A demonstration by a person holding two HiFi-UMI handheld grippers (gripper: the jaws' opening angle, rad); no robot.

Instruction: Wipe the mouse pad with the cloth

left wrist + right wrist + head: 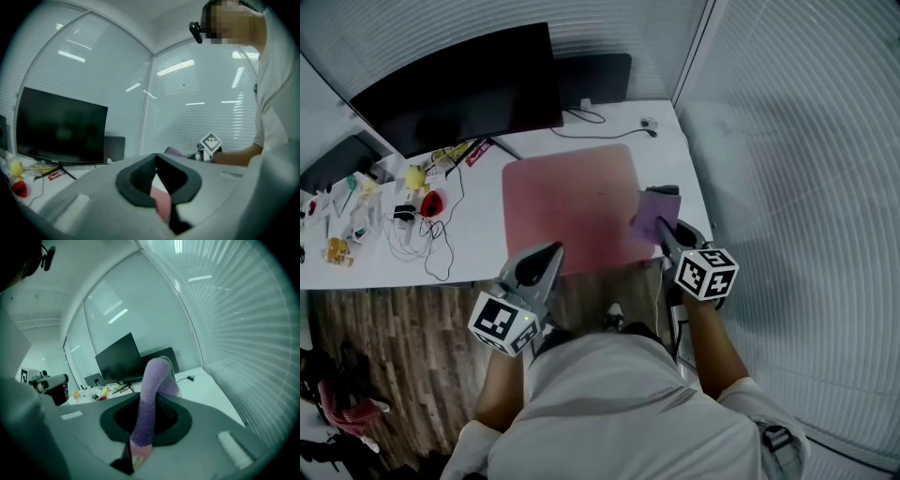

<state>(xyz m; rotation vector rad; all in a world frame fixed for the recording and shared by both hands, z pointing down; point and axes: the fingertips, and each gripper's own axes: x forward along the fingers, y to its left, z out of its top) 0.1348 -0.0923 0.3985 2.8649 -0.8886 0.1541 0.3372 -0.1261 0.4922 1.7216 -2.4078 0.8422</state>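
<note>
"What has the right gripper (663, 232) got?"

"The purple cloth (655, 213), pinched tight between its jaws. It arches up ahead of the tips and rests on the pink mouse pad (570, 202), at the edge nearest that tool."

"And the left gripper (547, 253)?"

"Jaws closed together with nothing in them, tips over the pad's near edge."
</note>
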